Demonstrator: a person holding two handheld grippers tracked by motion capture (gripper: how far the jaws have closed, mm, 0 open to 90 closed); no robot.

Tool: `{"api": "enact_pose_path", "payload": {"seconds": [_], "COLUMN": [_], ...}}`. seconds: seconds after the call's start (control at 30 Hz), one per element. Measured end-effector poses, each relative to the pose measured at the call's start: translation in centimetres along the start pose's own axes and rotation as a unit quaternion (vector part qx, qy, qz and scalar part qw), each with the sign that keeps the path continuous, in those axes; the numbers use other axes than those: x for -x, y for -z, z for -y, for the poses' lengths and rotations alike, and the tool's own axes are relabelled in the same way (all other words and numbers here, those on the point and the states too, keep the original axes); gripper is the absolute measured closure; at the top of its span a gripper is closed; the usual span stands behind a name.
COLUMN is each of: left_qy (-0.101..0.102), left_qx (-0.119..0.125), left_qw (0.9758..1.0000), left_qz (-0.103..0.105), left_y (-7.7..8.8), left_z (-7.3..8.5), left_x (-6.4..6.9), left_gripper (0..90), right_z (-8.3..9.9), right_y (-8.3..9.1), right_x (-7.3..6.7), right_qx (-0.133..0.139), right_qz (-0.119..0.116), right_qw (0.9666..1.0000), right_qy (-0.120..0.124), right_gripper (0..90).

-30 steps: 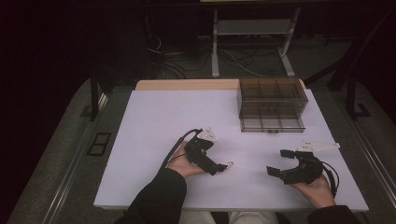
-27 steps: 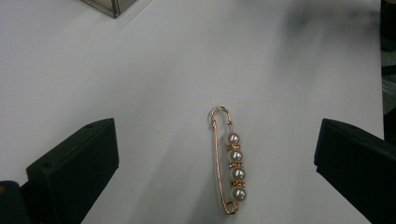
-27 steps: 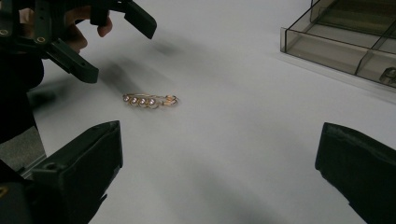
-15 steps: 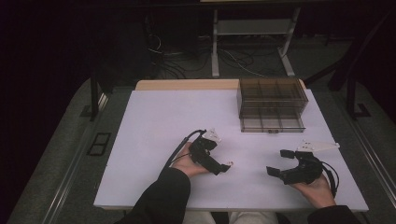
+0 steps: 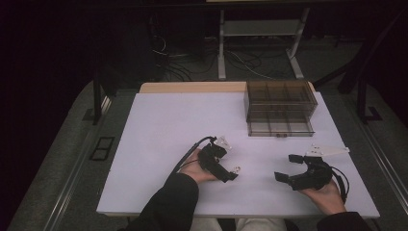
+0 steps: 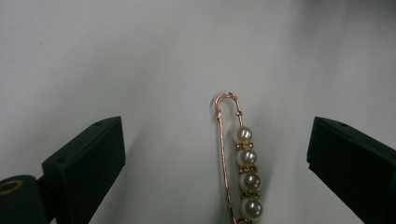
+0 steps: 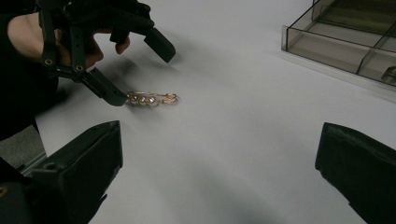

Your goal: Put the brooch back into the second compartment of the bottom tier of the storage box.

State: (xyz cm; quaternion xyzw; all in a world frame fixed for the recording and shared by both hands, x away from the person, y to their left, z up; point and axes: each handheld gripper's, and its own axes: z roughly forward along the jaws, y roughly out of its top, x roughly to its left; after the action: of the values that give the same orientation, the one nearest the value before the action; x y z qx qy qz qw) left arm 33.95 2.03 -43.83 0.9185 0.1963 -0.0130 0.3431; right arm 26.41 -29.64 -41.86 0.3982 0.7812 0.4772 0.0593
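A gold brooch pin strung with four pearls (image 6: 246, 176) lies flat on the white table (image 5: 163, 130), lower centre of the left gripper view, its curved head pointing to the top of the frame and its lower end cut off by the bottom edge. The left gripper (image 6: 217, 154) stands over it with jaws spread wide and holding nothing; the pin sits between them but nearer the right-hand jaw, not centred. In the right gripper view the same pin (image 7: 150, 99) shows at left of centre, with the lower jaw of the left gripper (image 7: 135, 70) at or just beside its pearl end; whether they touch is hard to say from this angle.

The right gripper (image 7: 219, 172) is also spread and empty, hanging above bare table in the lower right of the high view (image 5: 296, 168), well apart from the pin. A smoky transparent drawer organiser (image 5: 280, 107) sits at the upper right of the table.

The likely trouble is the closing. The pin is thin and lies flat on a smooth surface, so the jaws may skate over the wire. Since it is off-centre, one jaw would probably reach it first and push or spin it aside. Pearls are round and slick, so a grip on them could slip.
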Motion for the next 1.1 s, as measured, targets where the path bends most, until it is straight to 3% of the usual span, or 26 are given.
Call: {"api": "enact_pose_path", "payload": {"seconds": [0.13,0.27,0.47,0.7,1.1], "left_qy": [0.001,-0.011,-0.021,-0.047,-0.068], "left_qx": [0.004,0.004,0.001,-0.015,-0.033], "left_qw": [1.0000,0.9999,0.9998,0.9988,0.9971], "left_qz": [-0.001,-0.002,-0.004,-0.002,-0.004], "left_y": [0.0,0.0,0.2,0.3,-0.2], "left_z": [0.0,0.0,0.0,-0.1,-0.6], "left_x": [0.1,0.2,0.7,1.3,2.0], "left_gripper": [8.7,15.3,31.4,46.5,59.6], "right_z": [0.0,0.0,0.0,0.0,0.0], "right_y": [0.0,0.0,0.0,0.0,0.0], "right_x": [0.0,0.0,0.0,0.0,0.0], "right_qx": [-0.001,-0.001,-0.001,0.000,0.000], "right_qz": [0.000,0.000,0.000,0.001,0.000], "right_qw": [1.0000,1.0000,1.0000,1.0000,1.0000], "right_qy": [0.001,0.001,0.001,0.002,0.003], "right_gripper": [0.5,0.5,0.5,0.5,0.5]}}
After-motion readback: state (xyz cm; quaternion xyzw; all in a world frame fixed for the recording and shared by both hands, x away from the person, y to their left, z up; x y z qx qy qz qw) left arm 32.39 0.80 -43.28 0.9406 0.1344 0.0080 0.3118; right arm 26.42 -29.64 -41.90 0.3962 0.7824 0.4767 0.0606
